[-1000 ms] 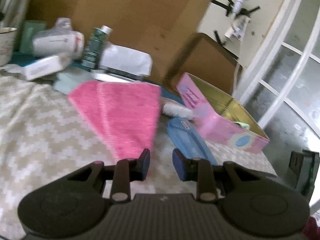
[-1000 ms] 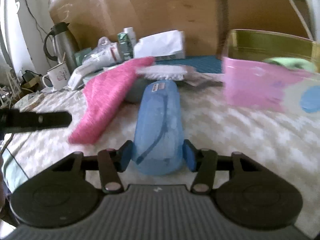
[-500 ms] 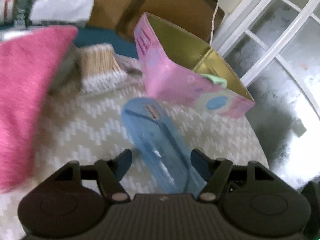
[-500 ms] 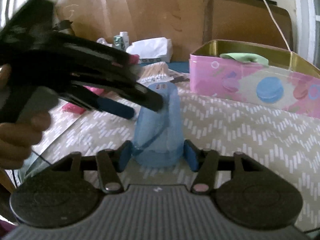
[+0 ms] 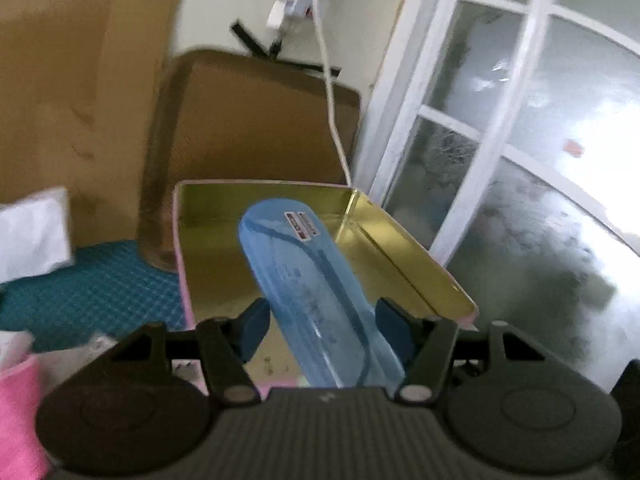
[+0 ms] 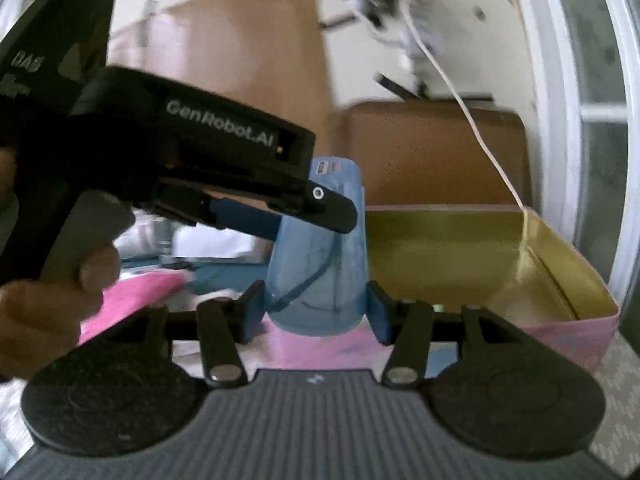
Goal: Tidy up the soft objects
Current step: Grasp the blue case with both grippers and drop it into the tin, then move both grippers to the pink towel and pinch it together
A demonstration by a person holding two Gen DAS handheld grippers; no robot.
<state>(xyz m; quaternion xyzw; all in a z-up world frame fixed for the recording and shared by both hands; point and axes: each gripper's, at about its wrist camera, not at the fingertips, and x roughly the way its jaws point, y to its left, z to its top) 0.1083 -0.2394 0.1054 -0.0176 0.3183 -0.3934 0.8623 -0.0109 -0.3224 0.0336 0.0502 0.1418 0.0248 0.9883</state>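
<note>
A long translucent blue soft pouch (image 5: 308, 280) is held in the air by both grippers, over the open pink tin box with a gold inside (image 5: 384, 248). My left gripper (image 5: 326, 328) is shut on the pouch's middle. My right gripper (image 6: 316, 312) is shut on the pouch's (image 6: 320, 264) near end. In the right wrist view the left gripper's black body (image 6: 192, 152) crosses from the left, and the tin box (image 6: 560, 280) lies just behind the pouch. A pink towel (image 5: 16, 412) shows at the lower left.
A brown cardboard box (image 5: 256, 128) stands behind the tin box. A white-framed glass door (image 5: 500, 128) is on the right, with a white cable (image 5: 330, 92) hanging beside it. A teal mat (image 5: 92, 288) and a white packet (image 5: 32, 232) lie at the left.
The left gripper has swung right from the pink towel and closed on the blue pouch. Both grippers have lifted the pouch from the table to above the tin box.
</note>
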